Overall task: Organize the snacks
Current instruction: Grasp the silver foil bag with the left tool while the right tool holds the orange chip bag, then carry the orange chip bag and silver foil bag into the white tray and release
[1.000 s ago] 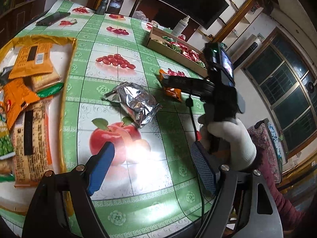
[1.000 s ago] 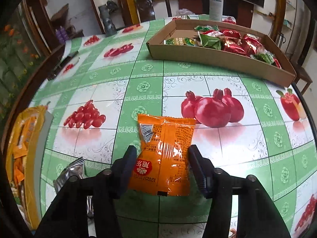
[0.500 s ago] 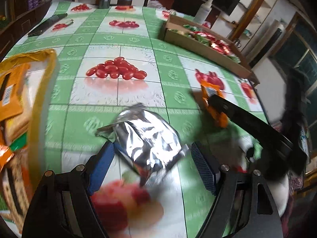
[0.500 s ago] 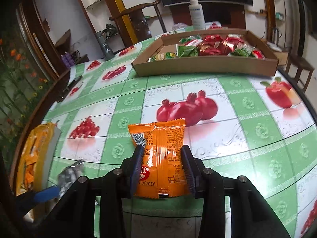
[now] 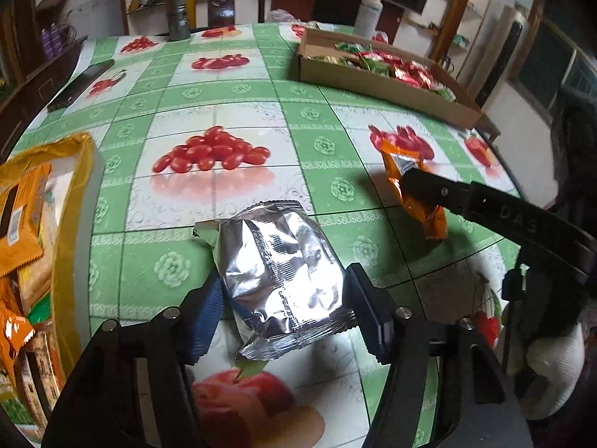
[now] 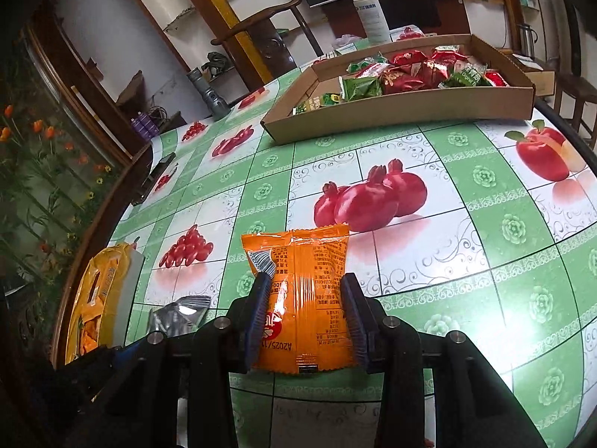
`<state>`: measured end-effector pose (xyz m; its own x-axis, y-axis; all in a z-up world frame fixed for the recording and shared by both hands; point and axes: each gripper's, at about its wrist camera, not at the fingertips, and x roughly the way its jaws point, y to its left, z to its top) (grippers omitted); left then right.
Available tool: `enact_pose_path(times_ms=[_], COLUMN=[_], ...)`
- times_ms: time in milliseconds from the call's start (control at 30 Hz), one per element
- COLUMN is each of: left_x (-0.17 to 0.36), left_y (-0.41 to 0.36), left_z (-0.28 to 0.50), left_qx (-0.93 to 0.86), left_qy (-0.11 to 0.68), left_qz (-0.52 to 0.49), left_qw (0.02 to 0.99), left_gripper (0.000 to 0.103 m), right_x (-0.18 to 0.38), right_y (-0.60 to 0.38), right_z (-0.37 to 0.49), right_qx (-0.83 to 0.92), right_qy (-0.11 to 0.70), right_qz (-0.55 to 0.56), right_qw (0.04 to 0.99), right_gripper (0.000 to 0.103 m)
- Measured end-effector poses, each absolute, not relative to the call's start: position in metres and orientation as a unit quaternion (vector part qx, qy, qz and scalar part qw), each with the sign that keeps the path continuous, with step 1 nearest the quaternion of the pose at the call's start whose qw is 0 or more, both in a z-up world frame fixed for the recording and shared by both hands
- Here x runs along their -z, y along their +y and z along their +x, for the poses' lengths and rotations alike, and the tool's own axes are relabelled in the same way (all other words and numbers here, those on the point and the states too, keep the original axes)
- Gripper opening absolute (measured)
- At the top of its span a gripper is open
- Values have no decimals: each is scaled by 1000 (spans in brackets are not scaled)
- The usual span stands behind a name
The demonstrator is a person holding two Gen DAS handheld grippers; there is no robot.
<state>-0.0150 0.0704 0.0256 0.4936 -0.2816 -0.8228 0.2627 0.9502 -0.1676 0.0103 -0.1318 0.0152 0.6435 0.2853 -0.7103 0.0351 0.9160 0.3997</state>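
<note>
**Both grippers on snack packets**

The silver packet (image 5: pixel 281 272) lies on the fruit-print tablecloth (image 5: pixel 224 86), and the left gripper (image 5: pixel 285 304) angles down over it, its jaws having just been closing, pads against the packet's sides. To its right, the right gripper (image 6: pixel 304 311), also tilted down, clamps the orange packet (image 6: pixel 302 295). Beyond stands a cardboard tray (image 6: pixel 403 112) of snacks; a yellow bag (image 5: pixel 71 201) lies left.

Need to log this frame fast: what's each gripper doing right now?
Left gripper: jaws just closing, pads pressing the silver packet.
Right gripper: shut on the orange packet.
</note>
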Motion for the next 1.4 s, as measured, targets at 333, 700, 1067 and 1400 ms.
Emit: enact_pose_path(times_ms=[333,700,1067,1400], left_x=[-65,-82,-55,-50], left_y=[145,269,311,309], left_z=[-56,-98,-108,-112], left_qx=[160,53,52,39], left_qy=[437,383,386,383], left_qz=[-124,-180,-221,-181], left_qw=[877,904,894,905], left_gripper=[62,63,63,63], right_x=[-16,-19,-54,-67], right_y=[-121,-107,-31,85], right_z=[9,2,-21,-30], right_qx=[-89,-76,-159,-266], right_qy=[405,390,401,429], right_qz=[179,140,109,64], right_qw=[892,907,896,861], right_gripper=[40,40,40,40])
